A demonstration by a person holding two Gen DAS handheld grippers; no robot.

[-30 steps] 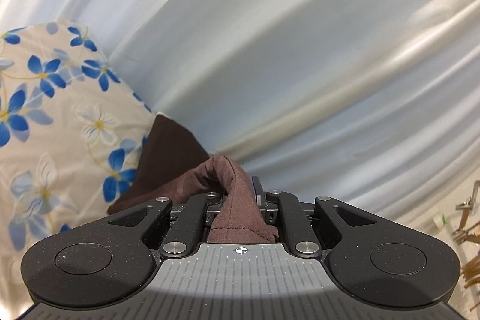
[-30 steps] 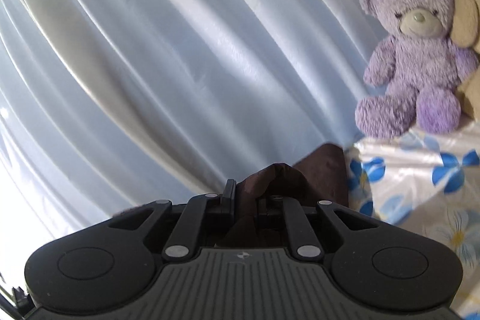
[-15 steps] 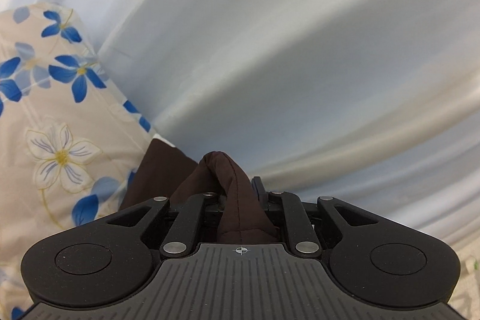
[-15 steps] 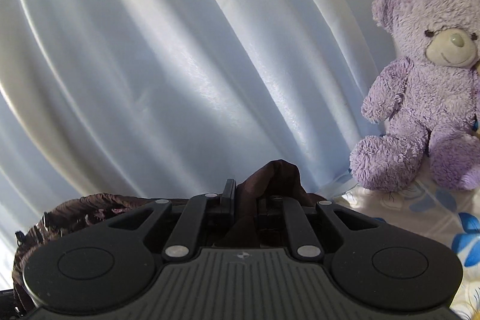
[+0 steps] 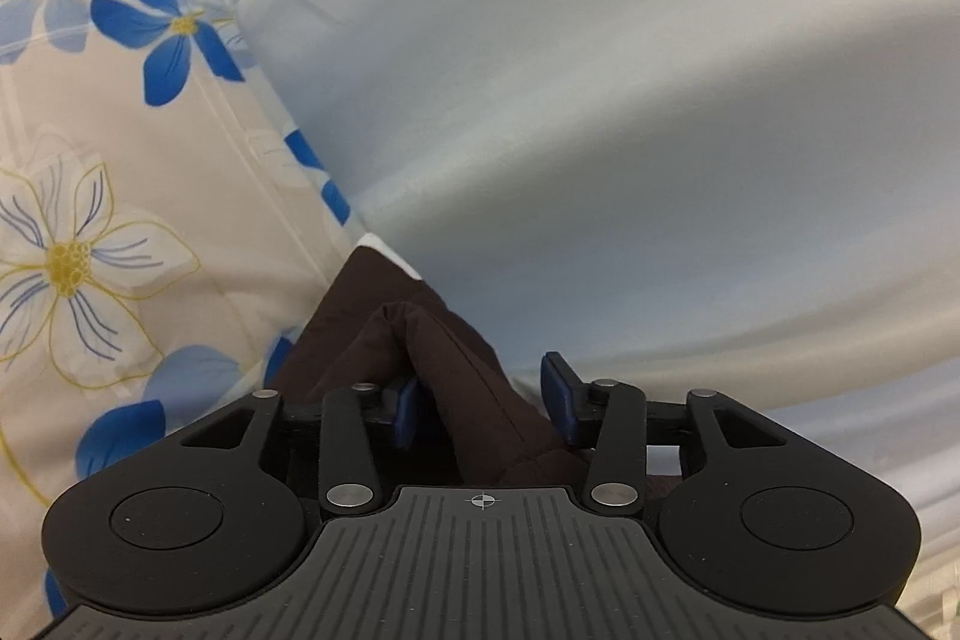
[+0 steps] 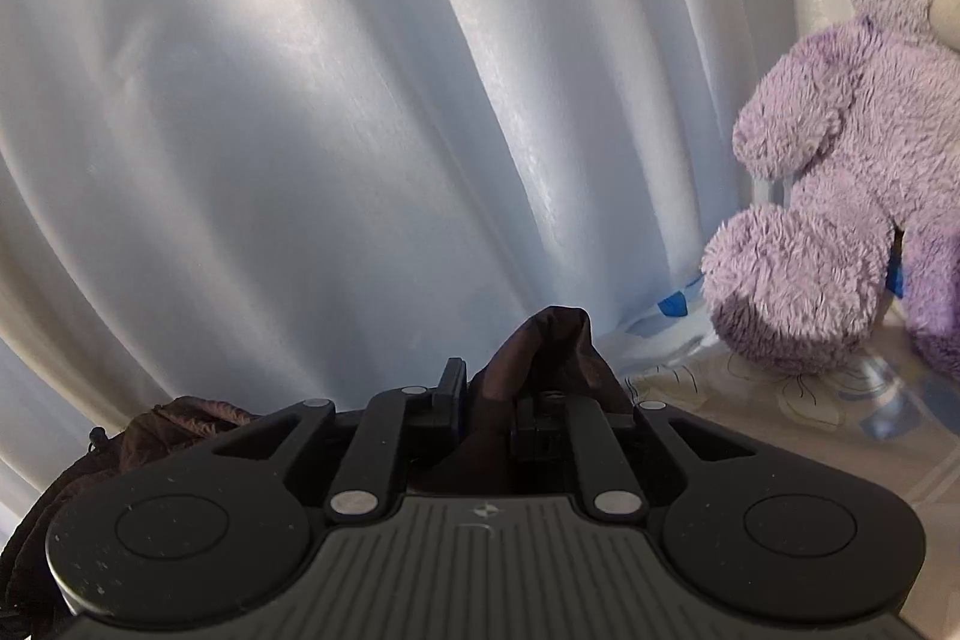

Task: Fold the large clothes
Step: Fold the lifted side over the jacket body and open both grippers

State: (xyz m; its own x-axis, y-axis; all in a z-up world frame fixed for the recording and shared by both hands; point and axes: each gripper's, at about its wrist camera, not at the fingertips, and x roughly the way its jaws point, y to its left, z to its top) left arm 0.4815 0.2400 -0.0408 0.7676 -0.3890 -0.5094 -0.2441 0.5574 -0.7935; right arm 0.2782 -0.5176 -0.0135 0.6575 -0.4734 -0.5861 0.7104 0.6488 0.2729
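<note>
Laying down a folded edge looks to be the step in hand: we have our left tool with its blue-padded fingers spread apart, the ridge of the dark brown fabric garment standing loose between them and touching neither pad firmly, so that corner seems released onto the cream bedspread printed with blue and white flowers. Our right tool is pressed together on a bunched peak of the same brown cloth, pinching it, while more of the garment sags at the lower left of that view. The garment lies at the far edge of the bed, just beside the pale blue-white pleated curtain. We judge the next move calls for the right tool to lower its corner level with the left one and let go, then for both to back away without dragging the fold. Counting what we see: two tools, one garment, one curtain, one bedspread, and one fluffy purple teddy bear sitting near the right tool.
</note>
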